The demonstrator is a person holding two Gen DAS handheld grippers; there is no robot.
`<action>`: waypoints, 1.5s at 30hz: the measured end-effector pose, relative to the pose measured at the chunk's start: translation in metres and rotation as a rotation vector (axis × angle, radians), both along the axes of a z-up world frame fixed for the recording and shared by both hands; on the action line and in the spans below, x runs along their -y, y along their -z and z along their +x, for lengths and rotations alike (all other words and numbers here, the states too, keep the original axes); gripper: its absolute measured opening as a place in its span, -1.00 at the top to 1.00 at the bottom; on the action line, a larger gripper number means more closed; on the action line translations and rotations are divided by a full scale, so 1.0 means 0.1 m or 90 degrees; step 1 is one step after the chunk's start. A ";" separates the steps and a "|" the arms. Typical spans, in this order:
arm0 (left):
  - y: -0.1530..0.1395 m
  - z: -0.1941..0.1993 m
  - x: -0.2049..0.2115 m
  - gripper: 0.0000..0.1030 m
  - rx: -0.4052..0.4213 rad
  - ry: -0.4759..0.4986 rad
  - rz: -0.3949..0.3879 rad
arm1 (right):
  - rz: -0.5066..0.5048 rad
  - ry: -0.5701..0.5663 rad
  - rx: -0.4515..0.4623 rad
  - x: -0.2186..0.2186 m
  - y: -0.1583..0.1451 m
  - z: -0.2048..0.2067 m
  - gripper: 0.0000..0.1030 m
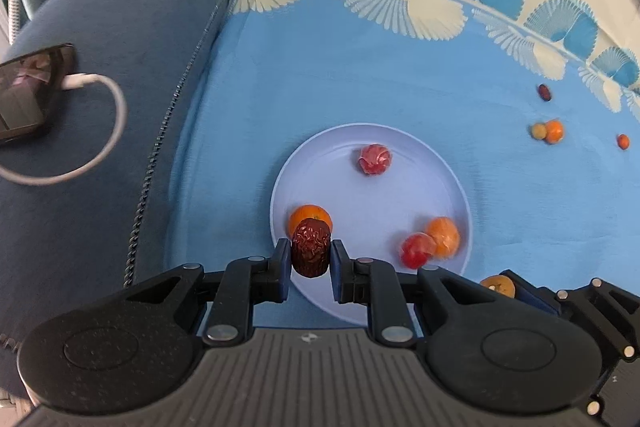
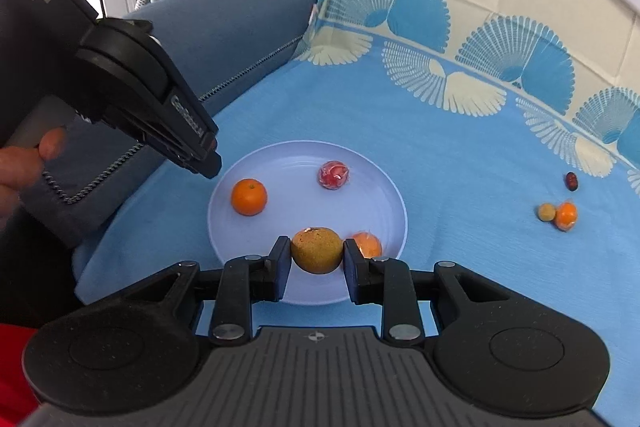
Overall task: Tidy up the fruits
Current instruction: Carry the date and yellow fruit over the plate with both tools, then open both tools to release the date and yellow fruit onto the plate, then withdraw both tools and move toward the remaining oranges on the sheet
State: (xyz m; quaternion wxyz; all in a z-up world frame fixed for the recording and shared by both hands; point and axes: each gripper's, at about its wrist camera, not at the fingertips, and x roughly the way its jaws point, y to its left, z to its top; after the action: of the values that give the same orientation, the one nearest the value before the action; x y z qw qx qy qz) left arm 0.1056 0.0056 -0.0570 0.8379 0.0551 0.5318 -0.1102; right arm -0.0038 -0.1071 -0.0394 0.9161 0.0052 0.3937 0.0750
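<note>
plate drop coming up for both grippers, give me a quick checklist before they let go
1. Left gripper shut on the red date: ok.
2. Right gripper shut on the brownish round fruit: ok.
3. Both held fruits over the plate: ok.
4. Bare spot under the brownish fruit: ok.
5. Bare spot under the date: not ok, the orange seems right beneath.
6. Height above the plate: cannot tell.

home, sofa [image 1: 100,7], patterned cloth [image 1: 360,75]
</note>
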 end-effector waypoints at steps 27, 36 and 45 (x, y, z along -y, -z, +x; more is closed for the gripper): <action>0.17 0.15 0.08 -0.99 0.060 0.093 0.036 | -0.025 -0.029 -0.040 0.03 0.29 0.48 -0.75; 0.02 -0.60 -0.34 -0.99 0.036 0.011 0.084 | 0.073 -0.032 -0.123 -0.02 0.05 -0.24 -0.96; -0.35 -0.98 -0.34 -0.99 0.101 -0.002 0.088 | 0.032 -0.035 -0.028 -0.10 -0.33 -0.63 -0.99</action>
State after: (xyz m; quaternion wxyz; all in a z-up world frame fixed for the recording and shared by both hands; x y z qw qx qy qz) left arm 0.0077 0.0394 -0.0218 0.8716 0.1202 0.4705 -0.0671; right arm -0.0673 -0.0967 -0.0062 0.9044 0.0188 0.4120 0.1098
